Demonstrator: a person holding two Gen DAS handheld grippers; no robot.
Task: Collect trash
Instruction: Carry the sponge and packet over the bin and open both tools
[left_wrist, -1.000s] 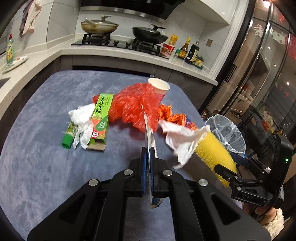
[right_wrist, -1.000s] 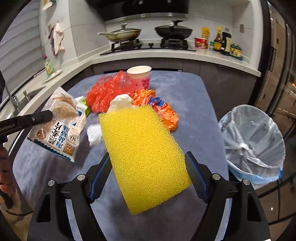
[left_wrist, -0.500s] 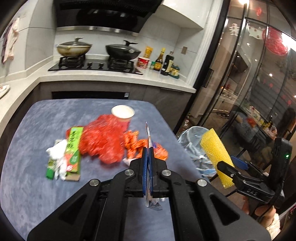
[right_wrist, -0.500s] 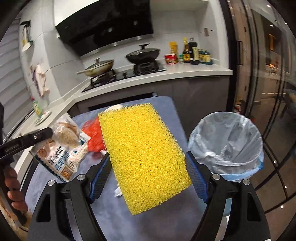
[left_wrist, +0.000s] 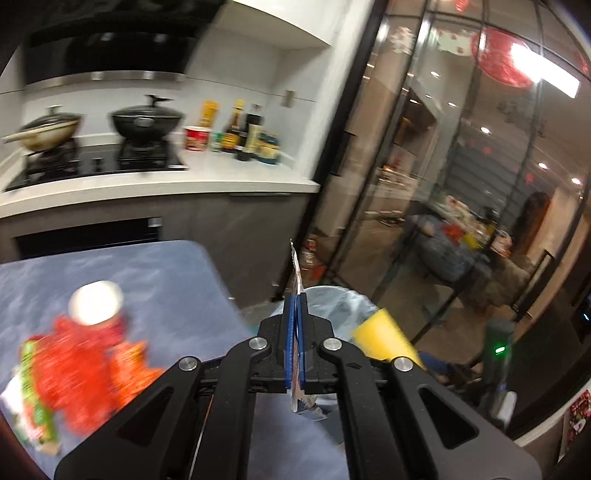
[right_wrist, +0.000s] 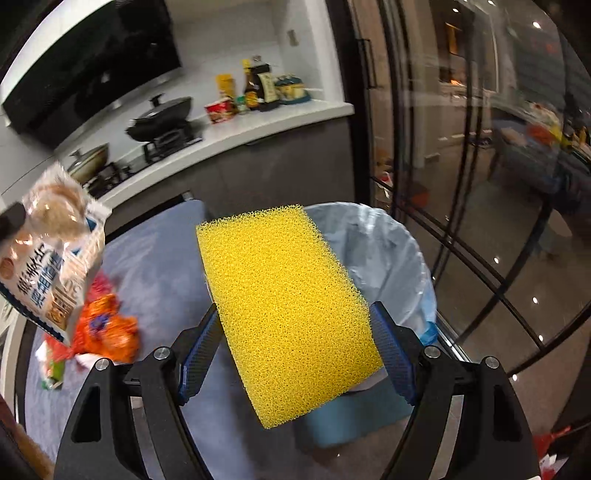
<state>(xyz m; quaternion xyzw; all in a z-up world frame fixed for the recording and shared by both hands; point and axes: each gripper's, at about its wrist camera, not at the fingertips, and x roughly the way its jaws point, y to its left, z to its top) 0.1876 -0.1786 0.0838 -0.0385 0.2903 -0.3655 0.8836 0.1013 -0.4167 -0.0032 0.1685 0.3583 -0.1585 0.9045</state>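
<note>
My left gripper (left_wrist: 295, 332) is shut on a flat snack wrapper (left_wrist: 297, 280), seen edge-on there and as a white printed bag in the right wrist view (right_wrist: 51, 251). My right gripper (right_wrist: 293, 336) is shut on a yellow sponge (right_wrist: 288, 310), held in front of and above the bin (right_wrist: 391, 258), which has a pale blue liner. The sponge (left_wrist: 384, 339) and the bin (left_wrist: 343, 306) also show in the left wrist view. A red plastic bag (left_wrist: 81, 365), a paper cup (left_wrist: 94, 304) and an orange wrapper (right_wrist: 107, 332) lie on the blue-grey table (left_wrist: 166, 273).
A green box (left_wrist: 33, 391) and white tissue lie at the table's left. A kitchen counter (left_wrist: 229, 173) with two pans and bottles runs behind. Glass doors (left_wrist: 443, 184) stand to the right, beyond the bin.
Both grippers have swung right and up from the table toward the bin, each still holding its item. The trash pile has shifted to the left of both views.
</note>
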